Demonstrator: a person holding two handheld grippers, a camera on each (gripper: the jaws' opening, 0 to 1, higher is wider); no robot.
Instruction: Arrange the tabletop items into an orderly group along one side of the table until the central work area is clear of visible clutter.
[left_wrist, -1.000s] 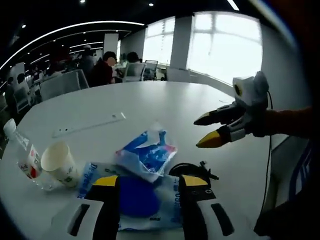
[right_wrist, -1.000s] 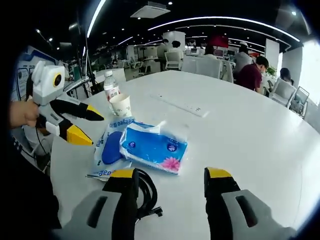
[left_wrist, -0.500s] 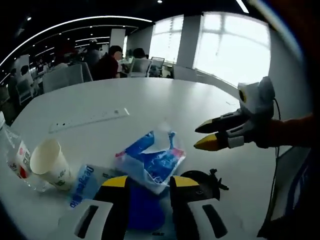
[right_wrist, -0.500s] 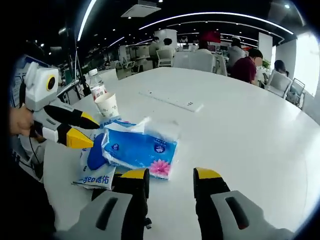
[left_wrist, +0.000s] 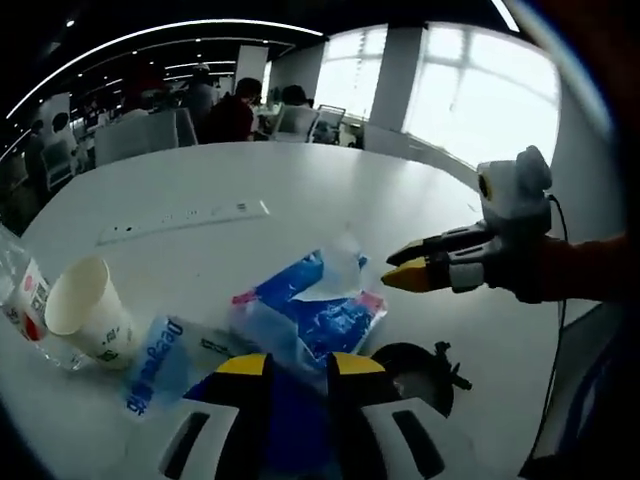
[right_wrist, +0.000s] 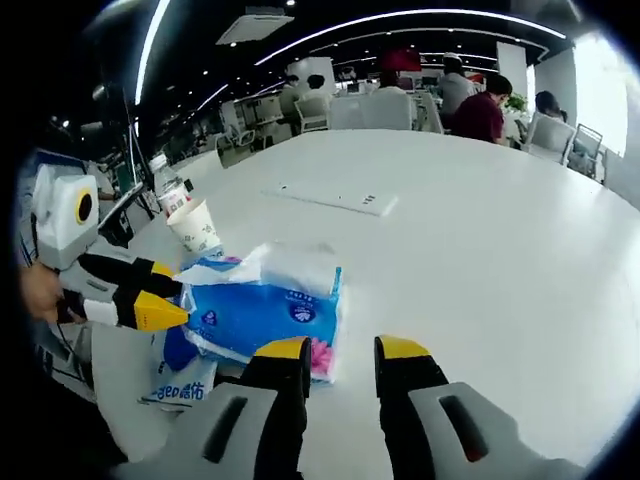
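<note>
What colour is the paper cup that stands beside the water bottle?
The paper cup is white, with small green print low on its side; the left gripper view shows it best.

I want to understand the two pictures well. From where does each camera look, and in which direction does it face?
Left gripper view: on the left gripper, facing the tissue pack and windows; the right gripper enters, held by a sleeved arm.
Right gripper view: on the right gripper, facing the office; a hand holds the left gripper there.
Shared: tissue pack, paper cup, white table.

White round table (right_wrist: 520, 230) — tissue pack (right_wrist: 262, 312), paper cup (left_wrist: 85, 312), bottle (left_wrist: 22, 300), power strip (left_wrist: 185, 220), black cable (left_wrist: 415, 372).
</note>
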